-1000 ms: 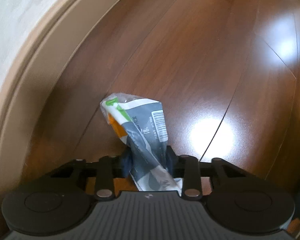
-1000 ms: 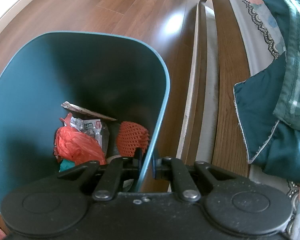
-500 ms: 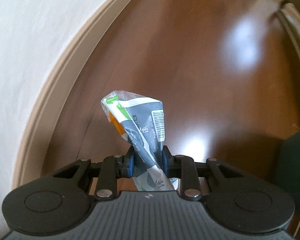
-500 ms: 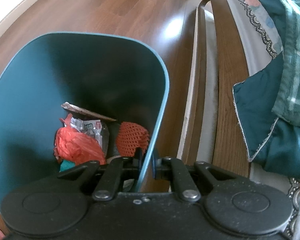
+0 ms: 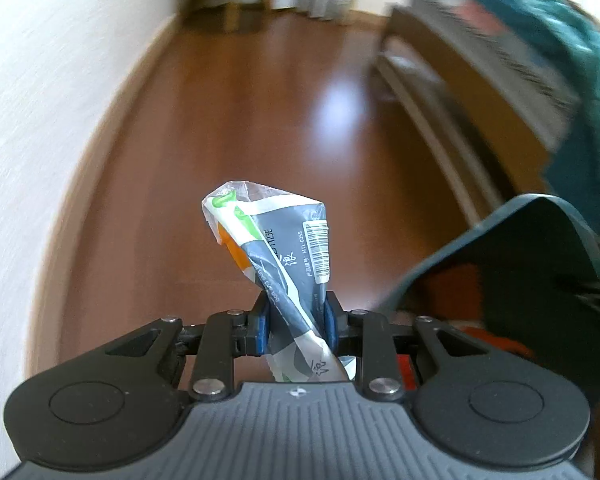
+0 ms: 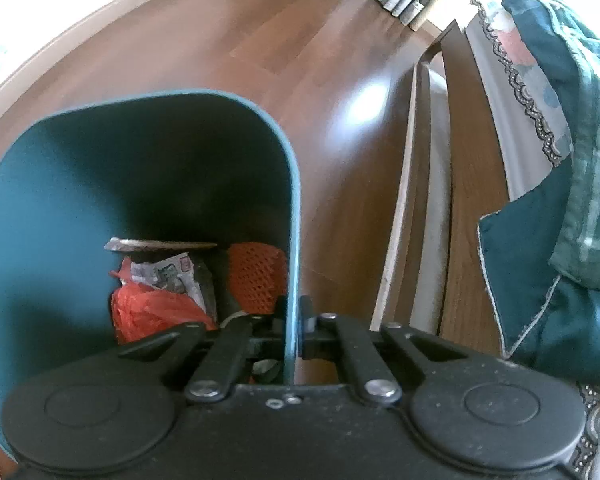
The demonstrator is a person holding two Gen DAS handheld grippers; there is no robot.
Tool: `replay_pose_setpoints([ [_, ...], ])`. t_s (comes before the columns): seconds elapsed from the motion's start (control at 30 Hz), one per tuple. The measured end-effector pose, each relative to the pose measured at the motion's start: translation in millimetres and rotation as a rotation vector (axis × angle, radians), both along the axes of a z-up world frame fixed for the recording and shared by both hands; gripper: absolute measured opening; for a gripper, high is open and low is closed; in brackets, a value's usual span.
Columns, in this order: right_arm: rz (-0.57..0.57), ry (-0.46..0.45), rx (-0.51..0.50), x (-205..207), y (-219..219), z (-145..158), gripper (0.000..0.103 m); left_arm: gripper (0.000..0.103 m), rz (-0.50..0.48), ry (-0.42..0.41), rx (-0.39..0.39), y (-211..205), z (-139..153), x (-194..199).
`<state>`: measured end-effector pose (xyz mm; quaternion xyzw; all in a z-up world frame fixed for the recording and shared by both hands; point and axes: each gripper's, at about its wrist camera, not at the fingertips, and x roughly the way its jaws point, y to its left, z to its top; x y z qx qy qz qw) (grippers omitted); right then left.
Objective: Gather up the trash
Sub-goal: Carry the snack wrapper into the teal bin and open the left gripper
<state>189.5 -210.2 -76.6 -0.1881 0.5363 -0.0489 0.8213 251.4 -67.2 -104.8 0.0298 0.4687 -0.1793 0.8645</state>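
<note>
The left camera sits low behind its claw (image 5: 296, 316) and looks along the floor (image 5: 260, 128), with the bin (image 5: 540, 240) close on its right. The right camera looks down into that bin (image 6: 60, 220) from very near. Both see the floor and bed (image 6: 480, 240).

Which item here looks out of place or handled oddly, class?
The teal plastic bin hangs off the wooden floor, pinched at its rim by the right gripper. The left gripper clamps a crumpled grey-and-green plastic wrapper, not yet binned.
</note>
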Motion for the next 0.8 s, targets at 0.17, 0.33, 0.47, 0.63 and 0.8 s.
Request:
replay_pose_setpoints([
  [0.17,-0.009,-0.009,0.017,-2.3,-6.7,2.0,0.002,0.026,-0.185,0.016,-0.031,-62.0,13.3,-31.4],
  [0.33,-0.051,-0.015,0.030,-8.6,-17.3,1.8,0.002,0.026,-0.322,0.052,-0.017,-110.3,-2.4,-34.1],
  [0.47,-0.111,-0.015,0.044,-13.6,-33.6,0.6,0.003,0.026,-0.382,0.118,0.023,-138.7,-24.2,-37.4],
  [0.63,-0.196,-0.017,0.084,-20.9,-58.9,-2.0,0.003,0.026,-0.415,0.219,0.085,-184.0,-49.6,-18.8],
  [0.8,-0.273,-0.020,0.126,-25.0,-81.6,-3.6,0.004,0.026,-0.427,0.295,0.153,-215.1,-72.2,-6.8],
])
